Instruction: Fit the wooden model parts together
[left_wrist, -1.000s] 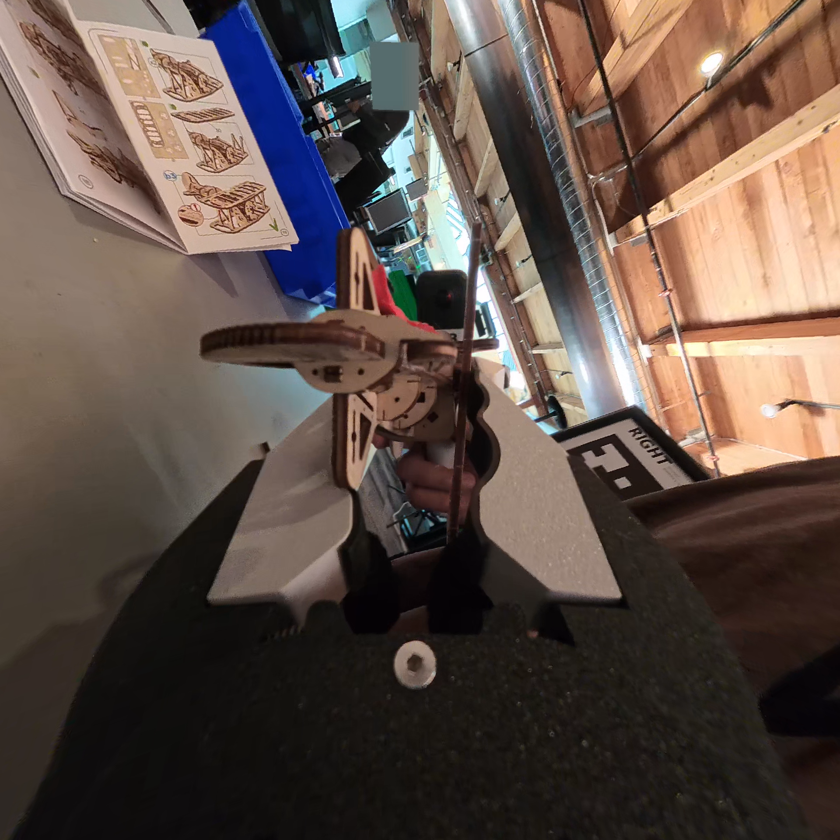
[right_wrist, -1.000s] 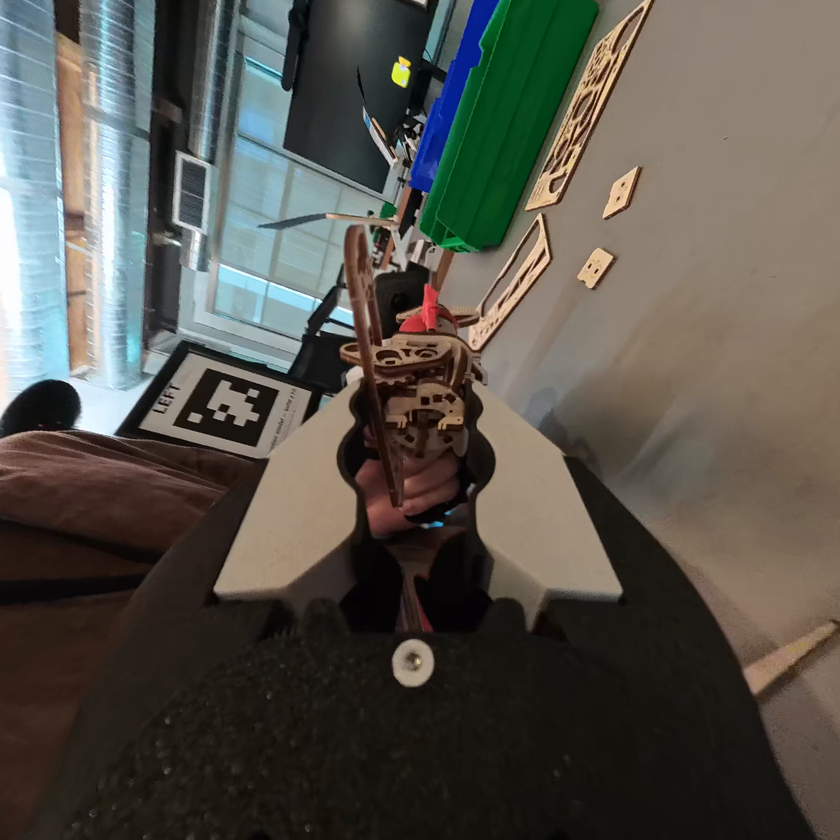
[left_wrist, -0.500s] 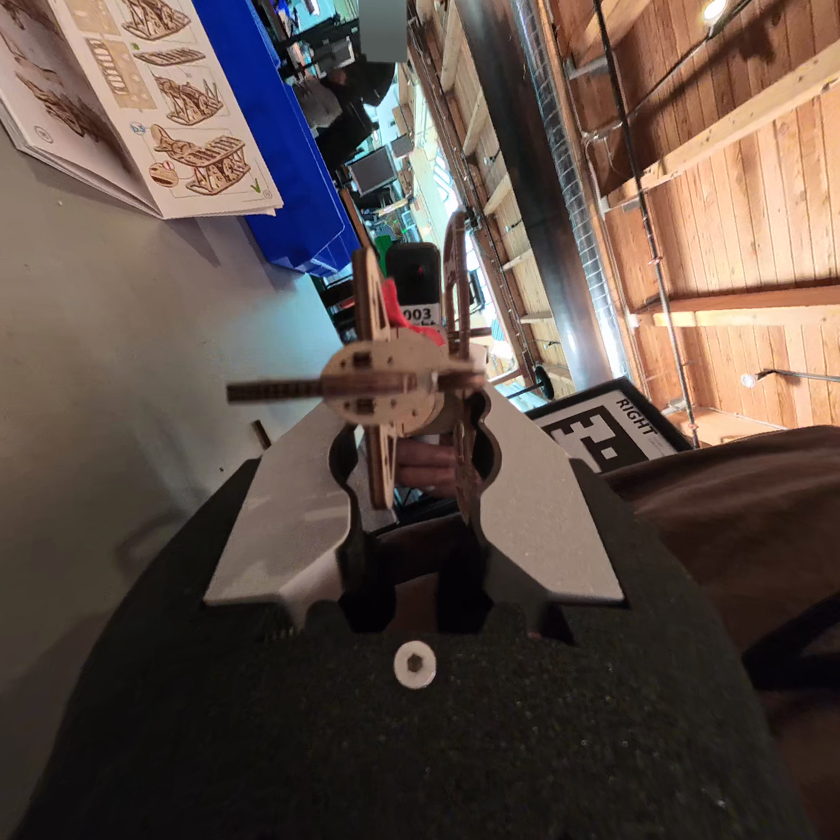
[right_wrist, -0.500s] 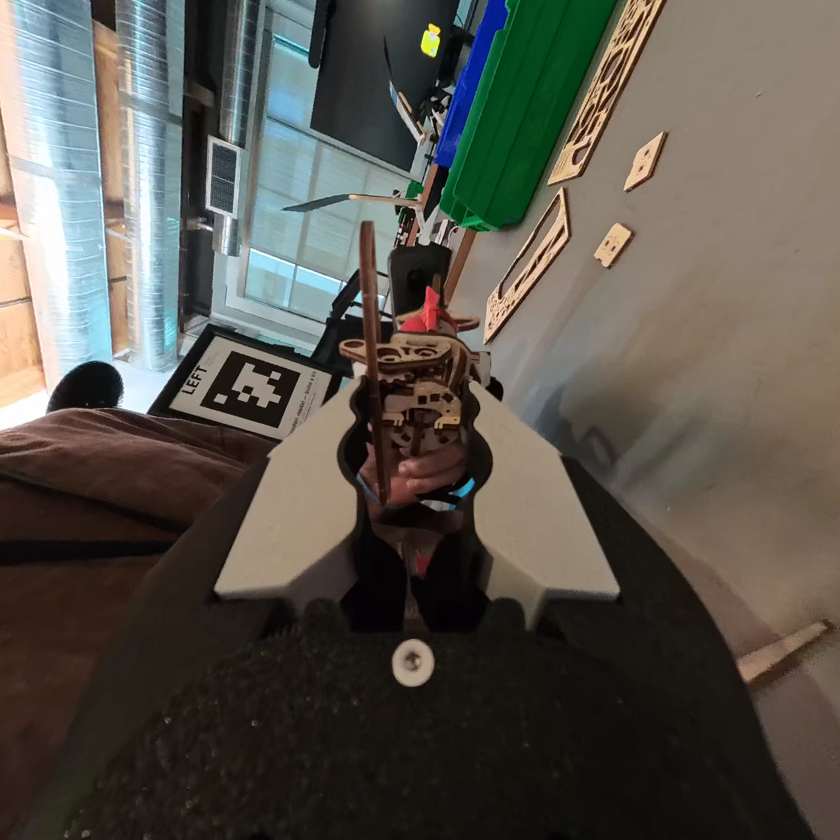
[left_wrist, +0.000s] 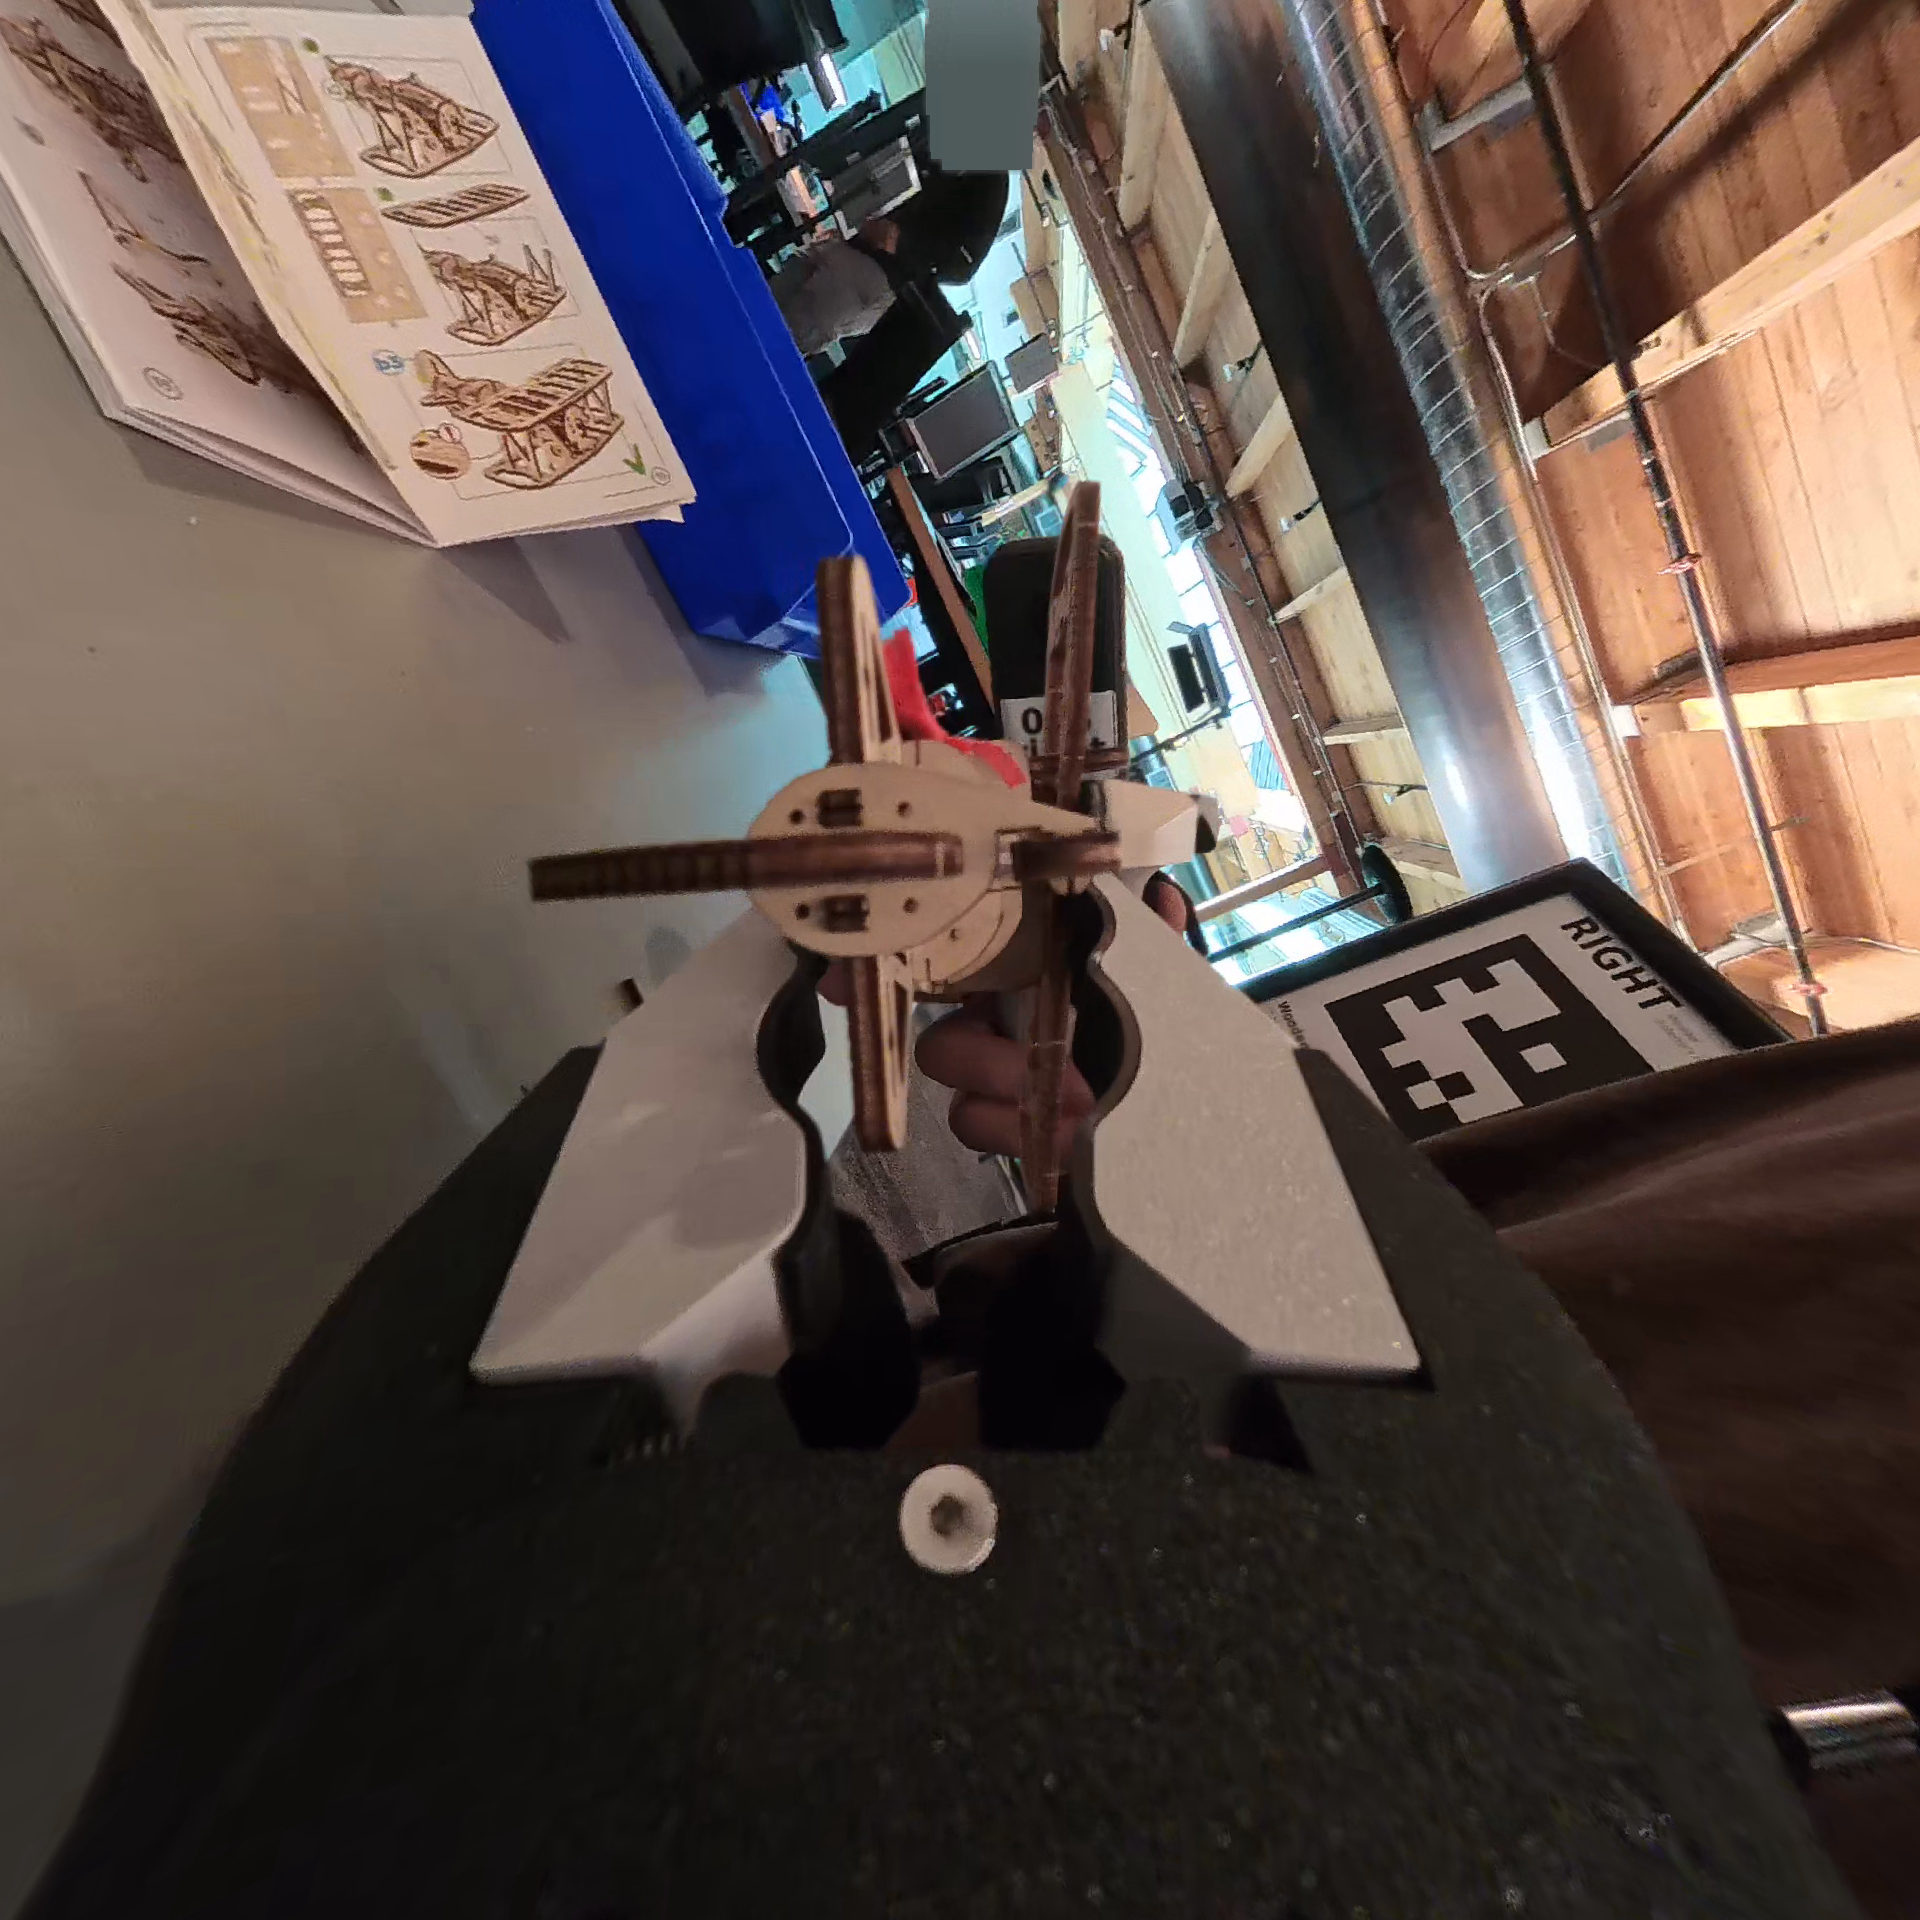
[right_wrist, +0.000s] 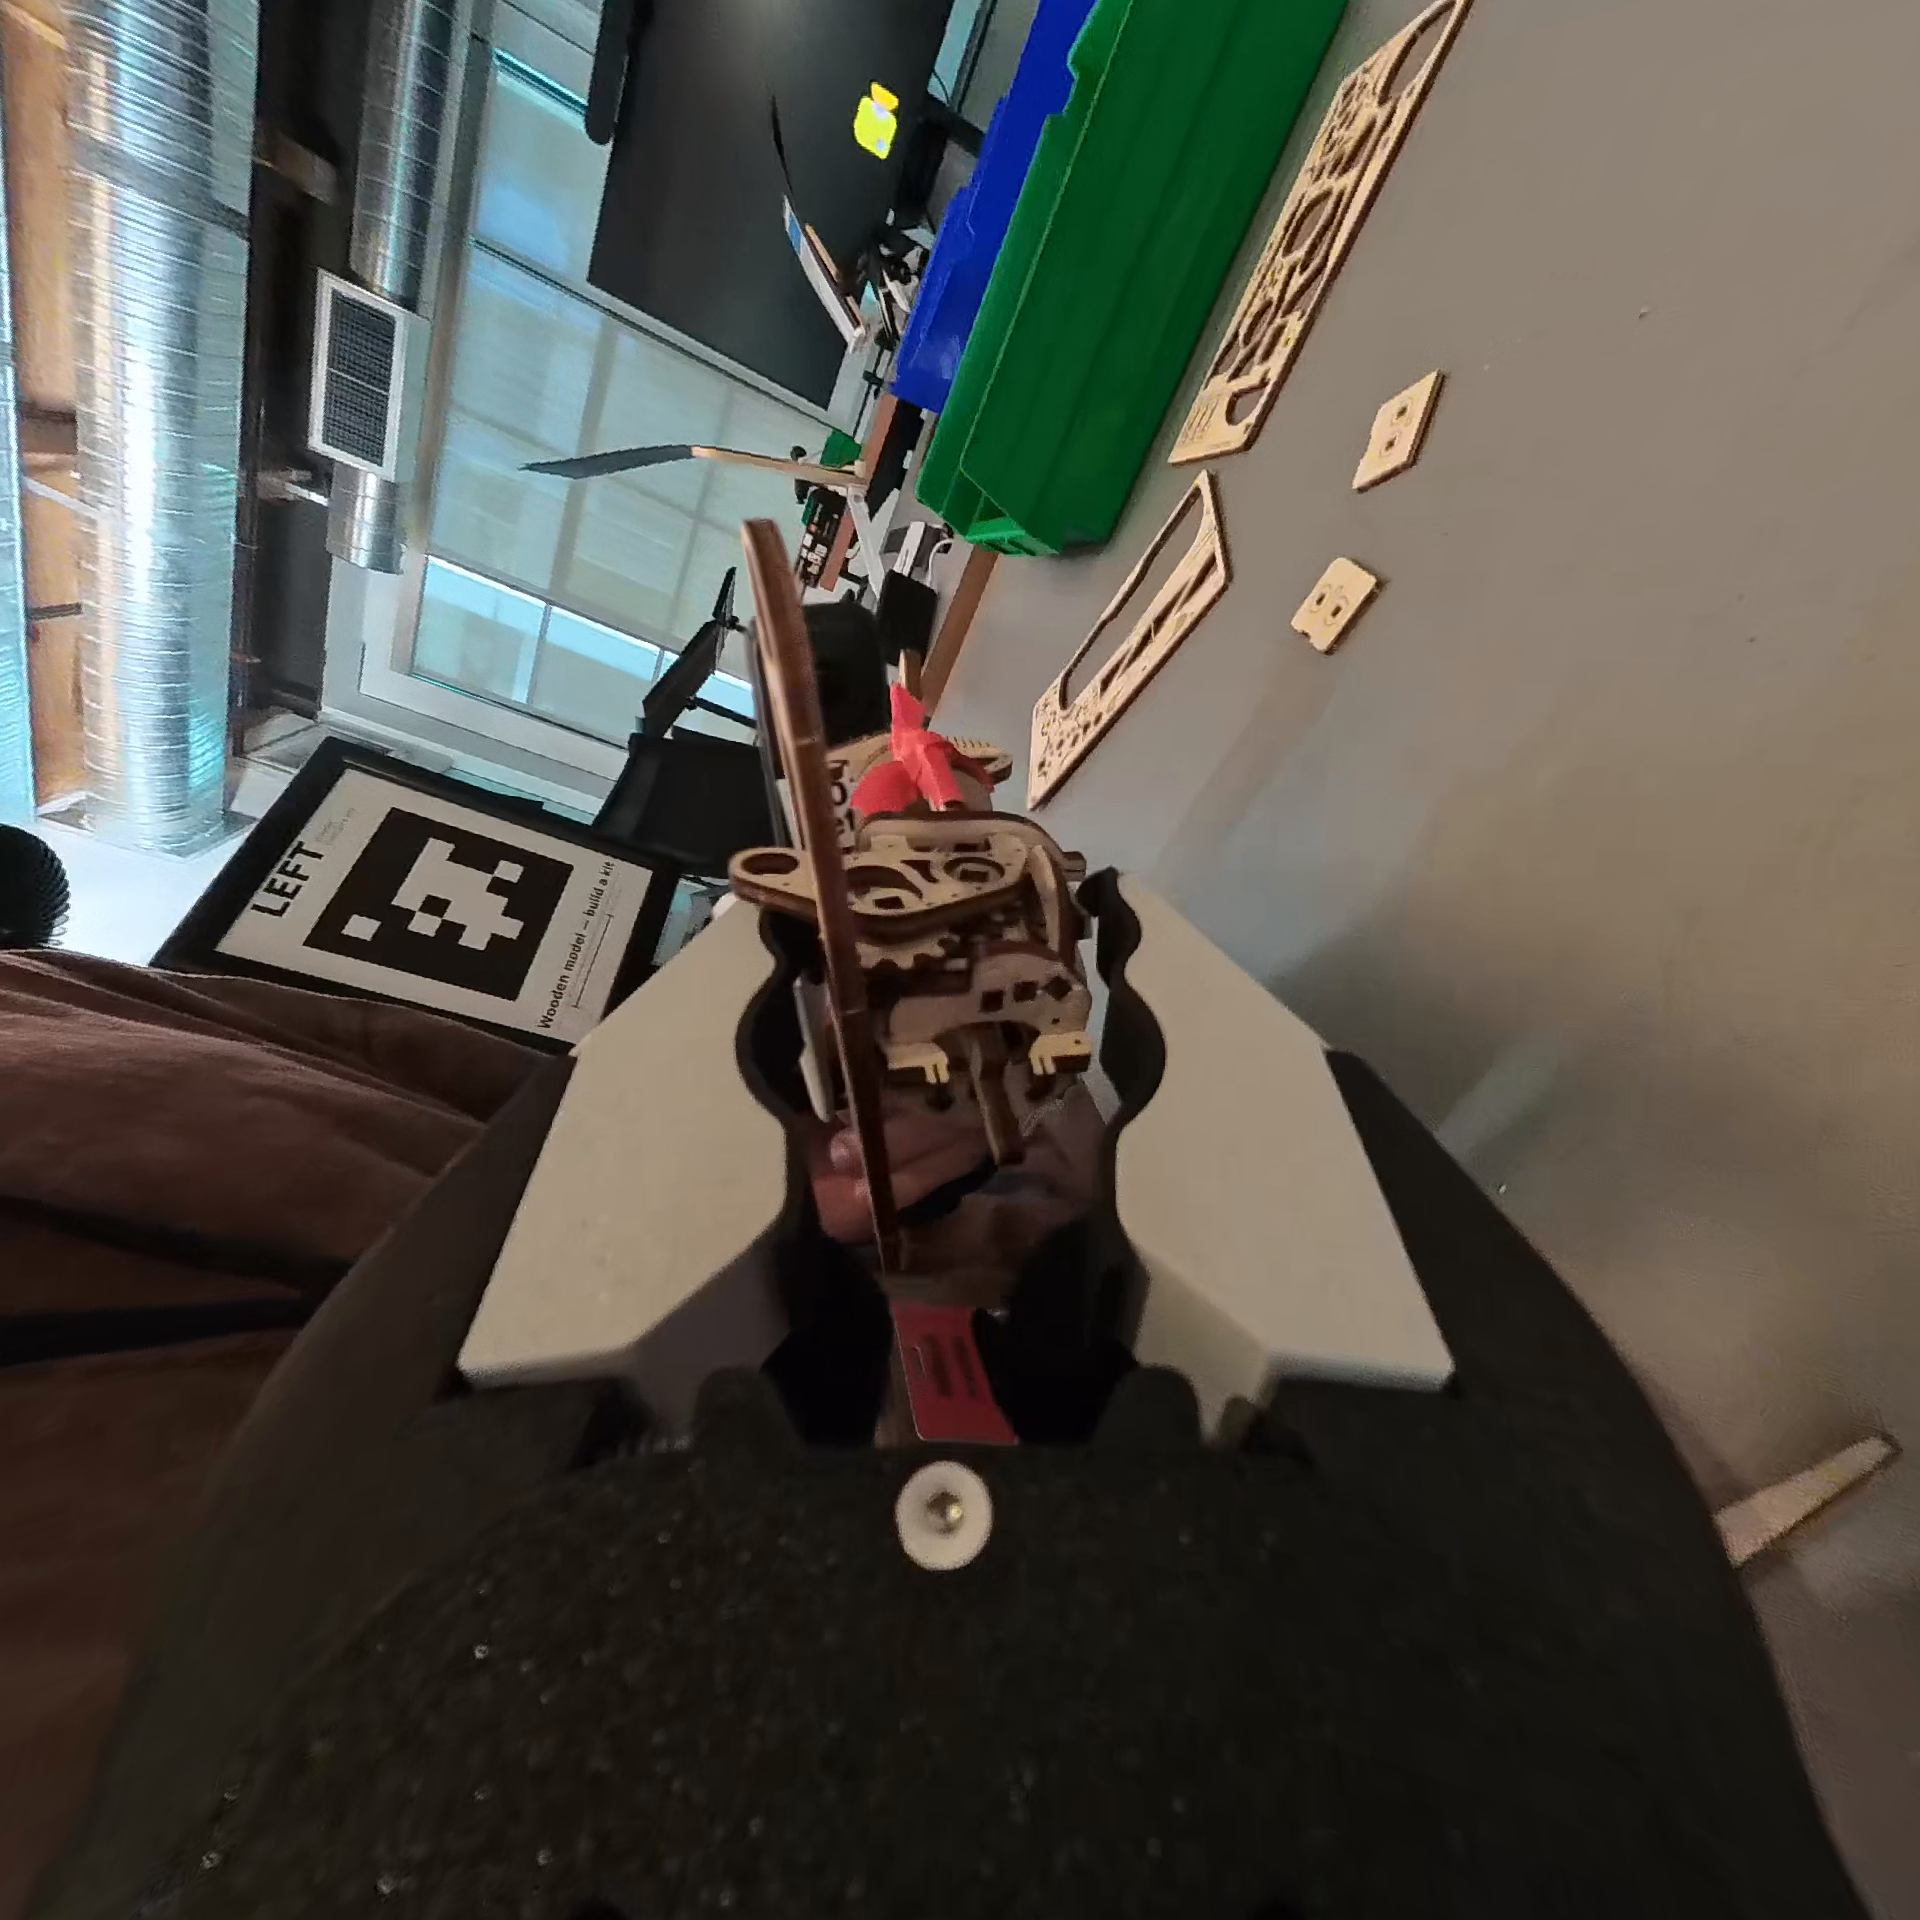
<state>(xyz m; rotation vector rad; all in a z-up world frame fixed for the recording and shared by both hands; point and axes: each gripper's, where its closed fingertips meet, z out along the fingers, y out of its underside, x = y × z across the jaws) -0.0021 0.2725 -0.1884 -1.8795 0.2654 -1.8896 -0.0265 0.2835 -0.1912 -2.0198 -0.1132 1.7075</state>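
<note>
Here, both cameras are rolled sideways, so the grey bench (left_wrist: 260, 935) runs up one side of each view. In the left wrist view, an open instruction booklet (left_wrist: 343, 270) lies on the bench near its far edge, with a blue bin (left_wrist: 707, 416) just beyond it. The left hand-held gripper (left_wrist: 945, 997) has its grey fingers (left_wrist: 675, 1143) partly closed around the tail end of a wooden model plane (left_wrist: 883, 883), whose crossed tail fins stand between them; whether the pads actually press the wood cannot be told. A thin curved wooden piece (left_wrist: 1060, 831) stands upright against the model's right side. In the right wrist view, the right hand-held gripper (right_wrist: 935, 997) is likewise partly closed around the same model (right_wrist: 956, 935), with the curved piece (right_wrist: 821, 883) between its fingers; firm contact is unclear. On the bench beyond lie punched-out wooden sheets (right_wrist: 1132, 644), two small wooden squares (right_wrist: 1335, 605) and a green bin (right_wrist: 1122, 260).
</note>
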